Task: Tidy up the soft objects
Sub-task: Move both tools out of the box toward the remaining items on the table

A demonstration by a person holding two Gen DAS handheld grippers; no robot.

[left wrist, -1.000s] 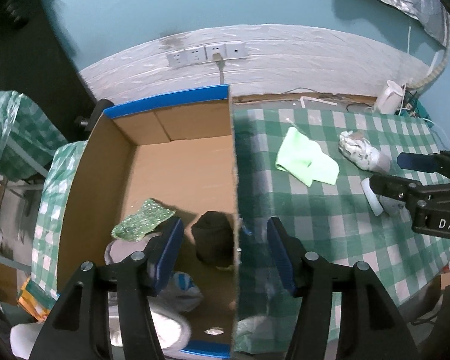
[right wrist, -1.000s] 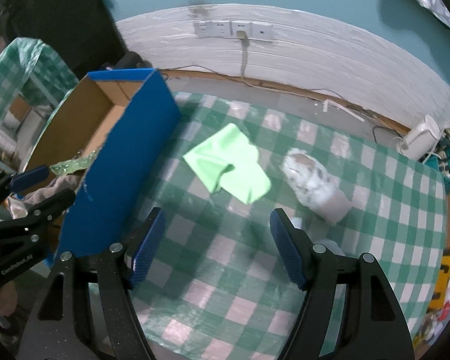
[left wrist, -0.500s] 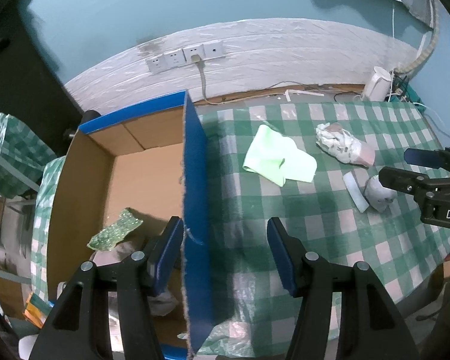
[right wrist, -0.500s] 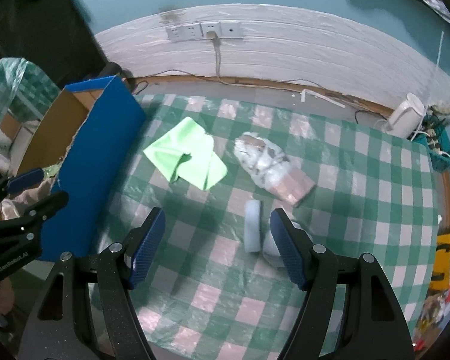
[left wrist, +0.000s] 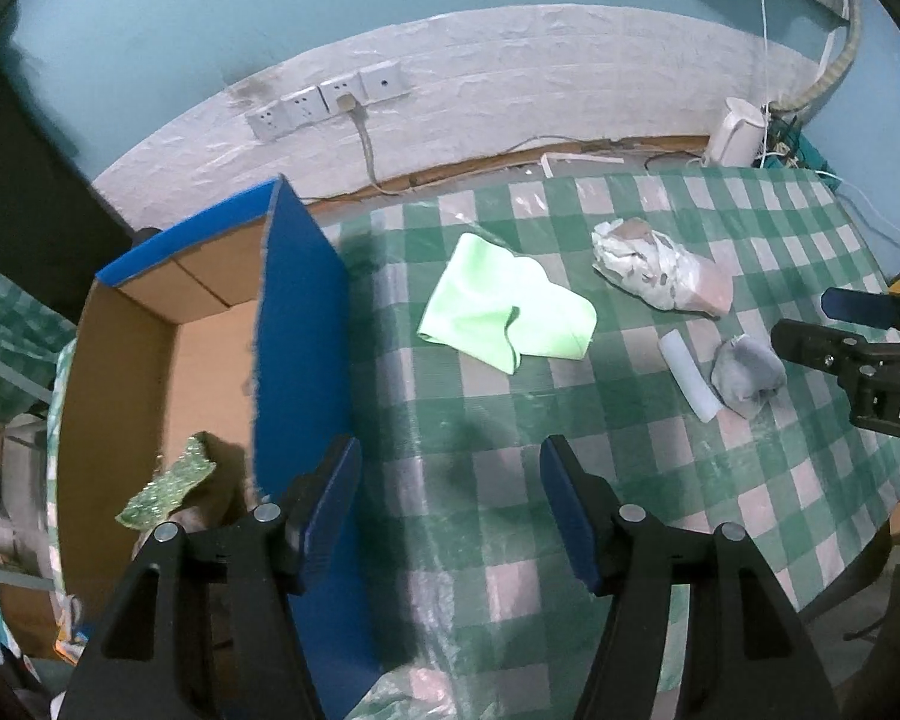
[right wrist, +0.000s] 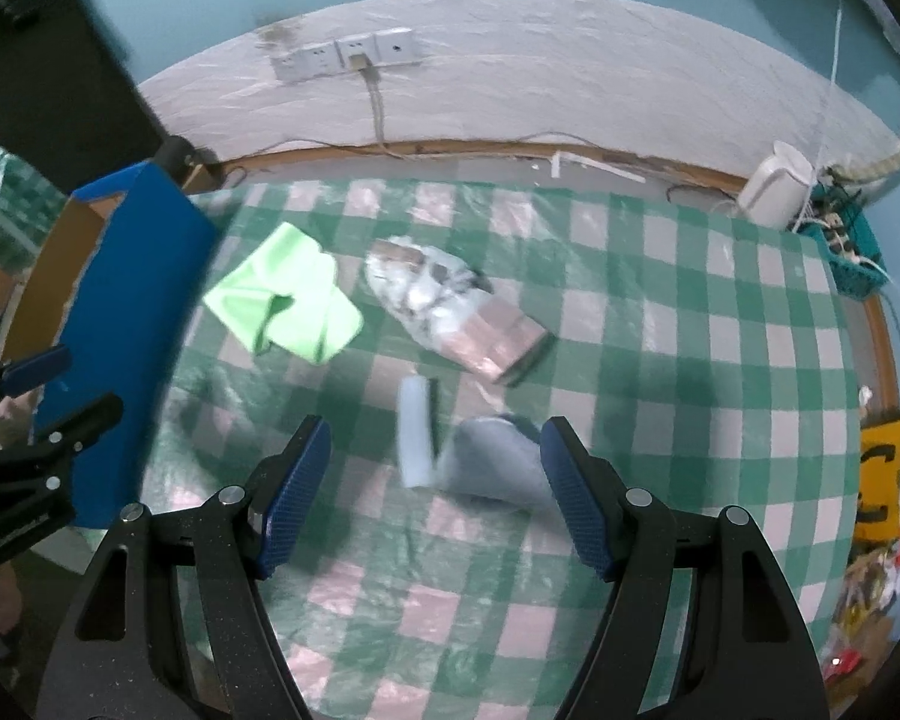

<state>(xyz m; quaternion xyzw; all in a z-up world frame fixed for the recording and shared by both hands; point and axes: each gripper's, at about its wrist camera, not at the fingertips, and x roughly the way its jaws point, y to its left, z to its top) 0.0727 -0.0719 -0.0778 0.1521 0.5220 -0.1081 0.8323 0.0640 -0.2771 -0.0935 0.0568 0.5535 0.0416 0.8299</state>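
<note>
A light green cloth [left wrist: 504,315] [right wrist: 282,306] lies on the checked tablecloth [left wrist: 600,480] [right wrist: 660,360]. Right of it sit a crumpled white and pink bundle [left wrist: 660,270] [right wrist: 450,312], a white roll [left wrist: 687,375] [right wrist: 415,432] and a grey bundle [left wrist: 747,369] [right wrist: 492,462]. My left gripper [left wrist: 450,498] hovers over bare cloth beside the box, its jaws opening with nothing between them. My right gripper [right wrist: 435,480] [left wrist: 810,324] is open above the white roll and the grey bundle, which show between its fingers without touching them.
A blue-walled cardboard box [left wrist: 294,330] [right wrist: 132,276] stands at the table's left edge with a green patterned cloth [left wrist: 168,492] inside. Wall sockets [left wrist: 330,99] and a cable run behind the table. A white appliance [right wrist: 774,186] and a basket of cables [right wrist: 846,240] stand at the far right.
Both grippers have slid right across the table, away from the box. The left one has left the box's wall and now hangs over the cloth; the right one has come over the roll and grey bundle.
</note>
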